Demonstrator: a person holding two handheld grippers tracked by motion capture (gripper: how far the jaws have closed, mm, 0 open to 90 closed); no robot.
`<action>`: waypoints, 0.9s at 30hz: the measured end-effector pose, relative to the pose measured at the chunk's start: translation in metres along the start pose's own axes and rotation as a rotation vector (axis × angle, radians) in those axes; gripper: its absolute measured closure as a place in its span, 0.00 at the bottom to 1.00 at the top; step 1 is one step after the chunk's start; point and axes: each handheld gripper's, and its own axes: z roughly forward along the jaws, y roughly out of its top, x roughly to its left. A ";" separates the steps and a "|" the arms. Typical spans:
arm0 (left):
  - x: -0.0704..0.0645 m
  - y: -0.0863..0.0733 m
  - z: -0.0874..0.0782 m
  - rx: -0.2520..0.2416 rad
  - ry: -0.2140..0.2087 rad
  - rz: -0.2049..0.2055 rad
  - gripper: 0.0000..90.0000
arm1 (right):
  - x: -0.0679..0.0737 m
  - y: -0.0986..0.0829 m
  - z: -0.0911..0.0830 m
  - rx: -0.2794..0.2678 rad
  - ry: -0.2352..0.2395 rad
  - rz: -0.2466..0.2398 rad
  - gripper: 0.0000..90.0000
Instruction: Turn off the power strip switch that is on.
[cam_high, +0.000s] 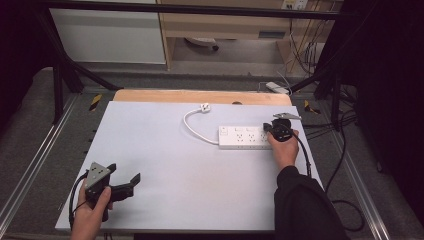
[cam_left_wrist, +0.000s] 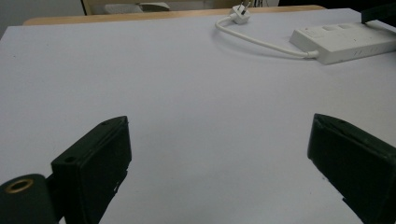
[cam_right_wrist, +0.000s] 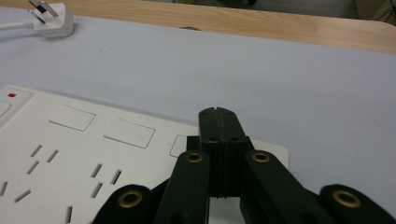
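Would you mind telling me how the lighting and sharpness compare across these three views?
High view: dim and vignetted at the corners, the table evenly lit. Left gripper view: soft overall, the power strip slightly blurred. Right gripper view: sharpest, the plug crisp, no strong glare.

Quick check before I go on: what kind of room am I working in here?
Most likely a lab or workshop recording station, not a home. A black metal frame surrounds the white-topped table, loose cables hang at the back wall, and the only item laid out is a white power strip.
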 end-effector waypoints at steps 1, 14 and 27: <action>0.000 0.000 0.000 0.000 0.001 -0.001 0.07 | 0.000 0.000 0.000 0.000 0.001 -0.003 1.00; -0.001 0.000 0.001 0.004 -0.003 0.001 0.07 | 0.000 -0.001 -0.001 -0.002 0.001 -0.007 1.00; -0.001 0.000 0.001 0.006 -0.004 0.002 0.07 | -0.001 -0.003 -0.001 -0.013 0.007 -0.010 1.00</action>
